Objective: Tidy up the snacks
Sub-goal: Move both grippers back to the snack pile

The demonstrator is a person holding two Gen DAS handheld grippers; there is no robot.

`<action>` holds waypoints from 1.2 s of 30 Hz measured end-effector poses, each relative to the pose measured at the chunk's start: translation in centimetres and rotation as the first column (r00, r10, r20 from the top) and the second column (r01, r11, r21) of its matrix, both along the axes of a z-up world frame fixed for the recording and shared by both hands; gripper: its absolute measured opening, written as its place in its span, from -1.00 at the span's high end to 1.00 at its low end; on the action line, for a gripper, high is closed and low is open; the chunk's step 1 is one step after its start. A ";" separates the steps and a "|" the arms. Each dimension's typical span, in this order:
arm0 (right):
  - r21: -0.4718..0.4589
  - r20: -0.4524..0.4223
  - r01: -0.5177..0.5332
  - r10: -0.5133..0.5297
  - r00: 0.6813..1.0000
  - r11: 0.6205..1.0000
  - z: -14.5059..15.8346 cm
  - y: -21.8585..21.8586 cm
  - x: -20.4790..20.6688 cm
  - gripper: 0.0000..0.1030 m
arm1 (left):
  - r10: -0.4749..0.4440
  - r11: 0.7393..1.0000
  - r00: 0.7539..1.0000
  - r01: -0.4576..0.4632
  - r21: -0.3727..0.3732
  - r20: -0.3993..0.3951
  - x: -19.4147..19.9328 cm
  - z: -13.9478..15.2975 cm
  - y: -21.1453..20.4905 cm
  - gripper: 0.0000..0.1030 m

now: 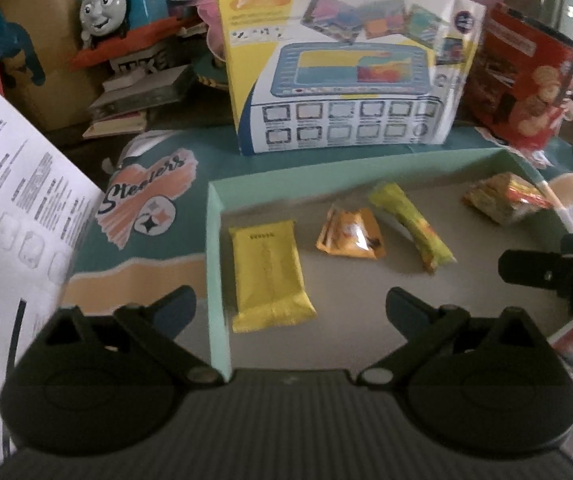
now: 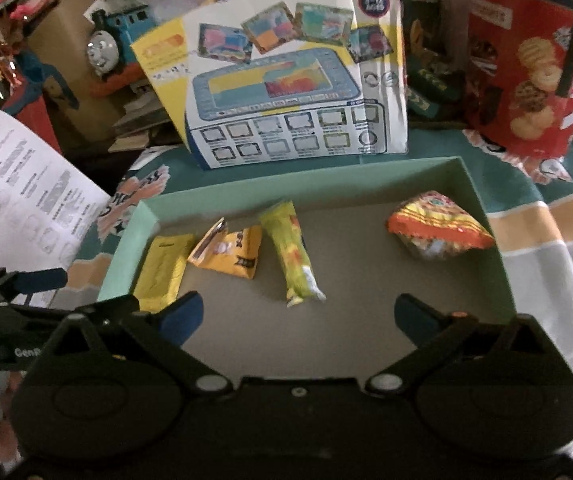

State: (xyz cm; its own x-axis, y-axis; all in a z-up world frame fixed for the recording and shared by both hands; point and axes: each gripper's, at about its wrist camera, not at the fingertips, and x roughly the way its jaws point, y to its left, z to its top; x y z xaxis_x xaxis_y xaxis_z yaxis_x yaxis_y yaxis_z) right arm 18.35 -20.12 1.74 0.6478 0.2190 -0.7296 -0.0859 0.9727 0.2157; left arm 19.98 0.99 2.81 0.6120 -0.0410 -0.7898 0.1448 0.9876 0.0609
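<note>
A mint-green shallow box (image 1: 216, 240) (image 2: 498, 248) lies on the table and holds several snacks. From left to right they are a flat yellow packet (image 1: 268, 276) (image 2: 162, 270), an orange packet (image 1: 350, 234) (image 2: 232, 254), a yellow-green bar (image 1: 410, 226) (image 2: 292, 252) and an orange-yellow crinkled bag (image 1: 502, 198) (image 2: 438, 230). My left gripper (image 1: 290, 308) is open and empty above the box's near left corner. My right gripper (image 2: 298, 318) is open and empty above the box's near middle; it also shows in the left wrist view (image 1: 558, 268).
A toy tablet box (image 1: 346, 68) (image 2: 286, 88) stands behind the green box. A red biscuit tin (image 1: 526, 76) (image 2: 526, 76) stands at the back right. A toy train (image 1: 118, 4) (image 2: 116, 44) sits at the back left. A printed white sheet (image 1: 10, 200) (image 2: 18, 184) leans at the left.
</note>
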 end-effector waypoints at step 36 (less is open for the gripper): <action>0.040 -0.076 -0.106 0.109 0.991 0.994 -6.2 2.5 -12.4 -0.38 | -0.125 0.992 0.964 0.121 -0.030 -0.234 -16.2 -8.3 -0.4 -1.00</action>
